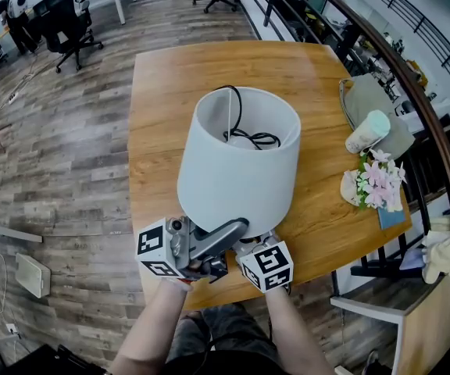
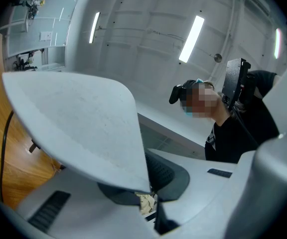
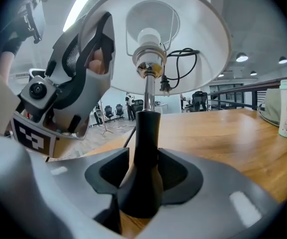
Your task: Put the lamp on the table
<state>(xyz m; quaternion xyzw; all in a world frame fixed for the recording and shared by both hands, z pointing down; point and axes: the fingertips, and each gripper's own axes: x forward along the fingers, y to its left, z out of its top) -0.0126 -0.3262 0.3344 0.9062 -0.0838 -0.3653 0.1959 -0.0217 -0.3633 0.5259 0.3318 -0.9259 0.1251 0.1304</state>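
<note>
Left gripper (image 2: 146, 183): jaws pressed onto the lower rim of the shade (image 3: 203, 29), one jaw inside and one outside. Right gripper (image 3: 143, 168): jaws clamped on the black stem (image 3: 146, 133) of the lamp (image 1: 237, 170), just above the point where the stem flares out.

Lamp orientation: I read the long axis as near upright, with the stem rising from the right gripper to the bulb socket. The open top of the shade faces up. A black cord (image 1: 248, 135) lies coiled inside the shade.

Lamp position: over the near edge of the wooden table (image 1: 162, 108), toward the middle of that edge. I cannot tell whether its foot touches the wood.

Table: a pale bottle (image 1: 367, 132) and pink flowers (image 1: 377, 180) lie along the right edge, well apart from the lamp.

Room: plank floor (image 1: 53, 155), black office chairs (image 1: 69, 26) beyond the far left corner, and a dark railing (image 1: 412, 92) past the right edge.
</note>
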